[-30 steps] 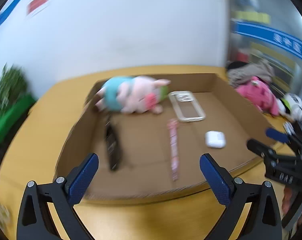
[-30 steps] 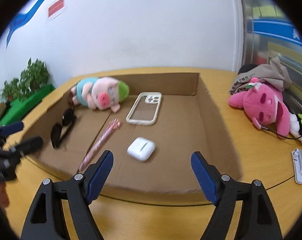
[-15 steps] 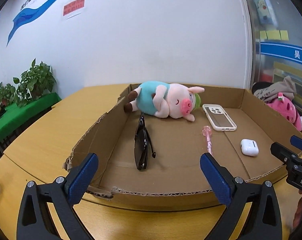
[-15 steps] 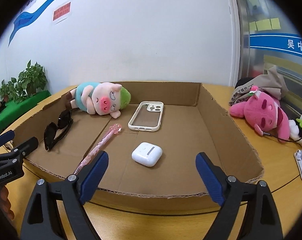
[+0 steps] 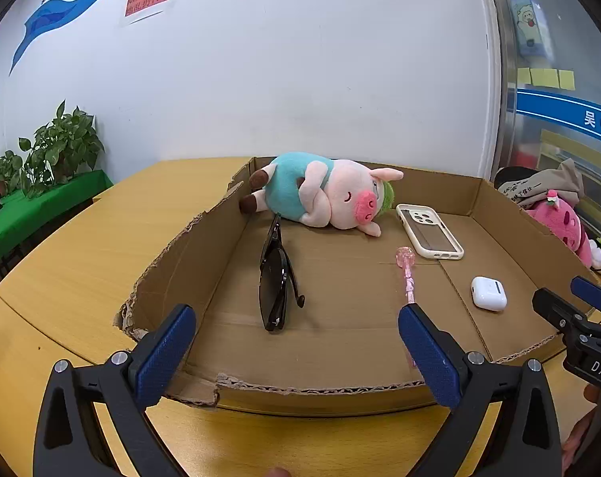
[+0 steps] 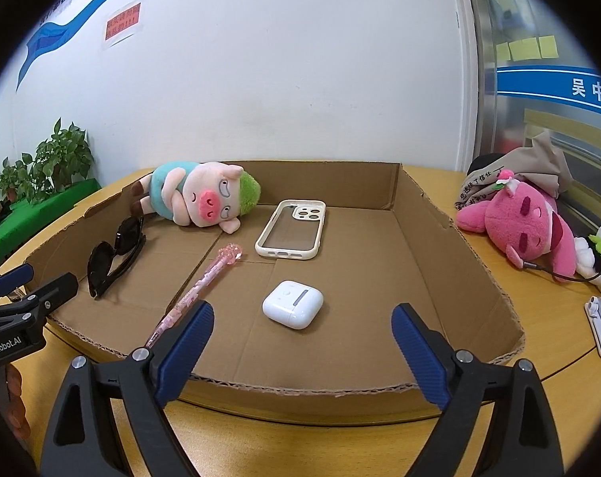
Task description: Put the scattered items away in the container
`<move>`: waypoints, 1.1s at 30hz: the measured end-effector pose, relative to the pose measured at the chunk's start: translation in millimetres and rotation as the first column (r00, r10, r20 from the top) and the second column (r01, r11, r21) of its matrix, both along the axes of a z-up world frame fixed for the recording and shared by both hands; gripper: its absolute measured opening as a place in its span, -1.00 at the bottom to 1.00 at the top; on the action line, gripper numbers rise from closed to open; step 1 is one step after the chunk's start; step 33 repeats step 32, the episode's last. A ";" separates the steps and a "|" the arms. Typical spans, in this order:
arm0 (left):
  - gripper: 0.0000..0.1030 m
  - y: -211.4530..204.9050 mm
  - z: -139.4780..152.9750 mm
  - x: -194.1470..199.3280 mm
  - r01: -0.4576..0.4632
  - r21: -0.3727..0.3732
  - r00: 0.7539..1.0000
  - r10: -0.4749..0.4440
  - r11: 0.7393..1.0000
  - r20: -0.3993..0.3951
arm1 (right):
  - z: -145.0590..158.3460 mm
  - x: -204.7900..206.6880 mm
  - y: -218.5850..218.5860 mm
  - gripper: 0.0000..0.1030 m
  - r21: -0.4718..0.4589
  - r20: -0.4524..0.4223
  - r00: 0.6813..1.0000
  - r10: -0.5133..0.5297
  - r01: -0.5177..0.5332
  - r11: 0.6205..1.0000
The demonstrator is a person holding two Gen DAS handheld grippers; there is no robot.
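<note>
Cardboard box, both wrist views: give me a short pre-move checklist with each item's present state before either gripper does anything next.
1. Left gripper empty, jaws apart: ok.
2. Right gripper empty, jaws apart: ok.
3. Pig plush, sunglasses, pink pen, phone case and earbud case lie inside the cardboard box: ok.
4. Pink plush lies on the table outside the box; whether it belongs to the task: cannot tell.
5. Both grippers are clear of the box's near wall: ok.
</note>
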State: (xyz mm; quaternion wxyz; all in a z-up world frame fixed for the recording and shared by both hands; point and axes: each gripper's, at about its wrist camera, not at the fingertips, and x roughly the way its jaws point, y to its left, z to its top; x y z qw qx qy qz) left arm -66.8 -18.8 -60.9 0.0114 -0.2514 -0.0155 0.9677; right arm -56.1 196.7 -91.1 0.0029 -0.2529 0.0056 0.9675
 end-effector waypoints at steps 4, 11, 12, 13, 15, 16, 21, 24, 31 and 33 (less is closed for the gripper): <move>1.00 0.2 -0.1 0.0 0.002 0.002 1.000 -0.002 1.000 0.000 | 0.2 -0.1 -0.1 0.77 0.000 0.000 1.000 0.000 0.000 1.000; 1.00 -0.4 -0.6 -0.3 0.008 0.016 1.000 -0.008 1.000 0.006 | 0.1 0.1 -0.1 0.77 0.000 0.000 1.000 -0.001 0.001 1.000; 1.00 -1.3 -0.8 -1.0 0.012 0.022 1.000 -0.012 1.000 0.009 | 0.2 0.1 -0.1 0.77 0.000 0.000 1.000 -0.001 0.001 1.000; 1.00 -1.6 -0.8 -1.3 0.012 0.024 1.000 -0.012 1.000 0.010 | 0.2 0.1 -0.2 0.77 0.000 0.000 1.000 -0.001 0.001 1.000; 1.00 -1.0 -0.6 -0.7 0.009 0.019 1.000 -0.009 1.000 0.007 | 0.1 0.1 0.0 0.77 0.000 0.001 1.000 -0.001 0.001 1.000; 1.00 -1.0 -0.6 -0.7 0.009 0.020 1.000 -0.009 1.000 0.007 | 0.2 0.1 0.0 0.77 0.000 0.001 1.000 -0.001 0.001 1.000; 1.00 -1.2 -1.0 -0.9 0.009 0.021 1.000 -0.009 1.000 0.008 | 0.2 0.3 -0.2 0.77 0.000 0.001 1.000 0.000 0.000 1.000; 1.00 -1.1 -1.1 -1.0 0.008 0.020 1.000 -0.008 1.000 0.008 | 0.3 0.1 -0.1 0.77 0.000 0.001 1.000 0.000 0.000 1.000; 1.00 -1.1 -1.1 -0.9 0.008 0.020 1.000 -0.008 1.000 0.008 | 0.7 -0.3 -0.4 0.78 0.001 0.001 1.000 0.001 -0.001 1.000; 1.00 -1.1 -1.1 -0.9 0.009 0.022 1.000 -0.009 1.000 0.008 | 0.7 -0.2 -0.5 0.78 0.001 0.001 1.000 0.001 -0.001 1.000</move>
